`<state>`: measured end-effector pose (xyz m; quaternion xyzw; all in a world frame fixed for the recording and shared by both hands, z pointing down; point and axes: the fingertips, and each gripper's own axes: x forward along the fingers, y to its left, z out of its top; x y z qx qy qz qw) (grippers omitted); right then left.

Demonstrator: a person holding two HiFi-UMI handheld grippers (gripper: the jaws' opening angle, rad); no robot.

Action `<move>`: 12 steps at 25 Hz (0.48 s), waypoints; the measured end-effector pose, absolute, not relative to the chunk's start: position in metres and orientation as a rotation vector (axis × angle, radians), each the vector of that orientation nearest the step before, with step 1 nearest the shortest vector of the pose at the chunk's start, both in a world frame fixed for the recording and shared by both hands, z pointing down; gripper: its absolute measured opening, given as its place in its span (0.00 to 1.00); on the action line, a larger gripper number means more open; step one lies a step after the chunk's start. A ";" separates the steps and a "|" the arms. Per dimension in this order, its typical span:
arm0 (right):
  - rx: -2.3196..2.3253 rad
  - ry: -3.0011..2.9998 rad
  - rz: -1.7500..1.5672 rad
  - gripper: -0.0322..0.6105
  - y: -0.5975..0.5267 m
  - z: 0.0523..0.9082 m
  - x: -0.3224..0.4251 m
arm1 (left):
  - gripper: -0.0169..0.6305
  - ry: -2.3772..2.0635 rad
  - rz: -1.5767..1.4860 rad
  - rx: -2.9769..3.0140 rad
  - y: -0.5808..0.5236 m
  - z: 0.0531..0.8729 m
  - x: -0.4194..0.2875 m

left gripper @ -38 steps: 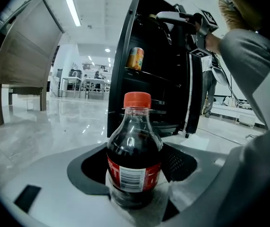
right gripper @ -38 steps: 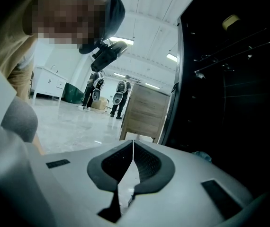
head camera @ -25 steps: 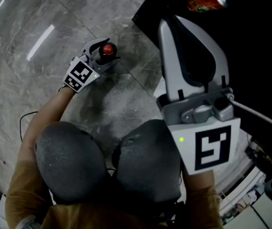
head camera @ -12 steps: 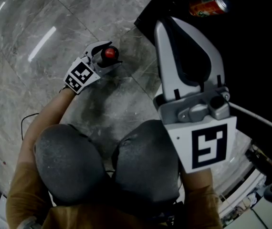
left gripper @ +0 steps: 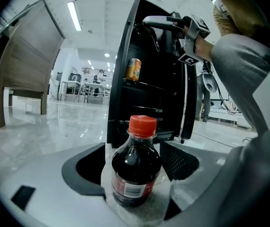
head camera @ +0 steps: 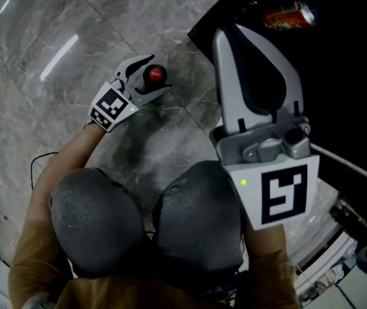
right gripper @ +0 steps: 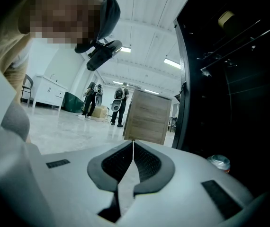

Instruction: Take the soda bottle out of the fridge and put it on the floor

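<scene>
Grey marble floor [head camera: 55,50], glossy, ceiling lights mirrored in it; black fridge [head camera: 344,76] open at upper right of the head view

Head view: bottle seen from straight above, only its red cap showing, between the prongs of the left gripper [head camera: 146,76]. Person's grey-clad knees [head camera: 145,224] low in frame. Right gripper [head camera: 235,37] raised beside the fridge opening, a can [head camera: 288,15] lying past its tip

Left gripper view gives what the head view cannot: the whole bottle [left gripper: 136,167], dark liquid, red-and-white label, standing on the floor. Long axis vertical, cap up, base on the marble. Jaws spread wide and have just been opening; the bottle stands between them with floor showing at each side, pads off it. Behind it the fridge, with the can upright on a shelf, and the right gripper high at the opening

Right gripper view: jaws closed tip to tip, nothing between them. Fridge door edge at right, the can low beside it. Wooden cabinet [right gripper: 147,117] and two people [right gripper: 104,103] stand far off across the hall; no other view shows those
</scene>
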<state>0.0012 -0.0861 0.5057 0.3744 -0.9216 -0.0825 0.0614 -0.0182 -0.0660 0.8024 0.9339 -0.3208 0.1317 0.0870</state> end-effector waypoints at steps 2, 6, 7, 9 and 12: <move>1.126 -2.787 -0.248 0.05 -0.087 0.507 -0.002 | 0.56 -0.980 0.353 2.769 -0.065 0.796 -0.022; 1.114 -2.788 -0.230 0.05 -0.089 0.512 -0.008 | 0.56 -1.003 0.280 2.761 -0.061 0.780 -0.028; 1.118 -2.792 -0.221 0.05 -0.090 0.513 -0.009 | 0.56 -1.004 0.266 2.760 -0.060 0.777 -0.029; 1.129 -2.805 -0.201 0.05 -0.094 0.513 -0.011 | 0.56 -0.998 0.260 2.762 -0.054 0.773 -0.030; 1.130 -2.843 -0.176 0.05 -0.096 0.512 -0.018 | 0.56 -0.986 0.266 2.776 -0.045 0.765 -0.034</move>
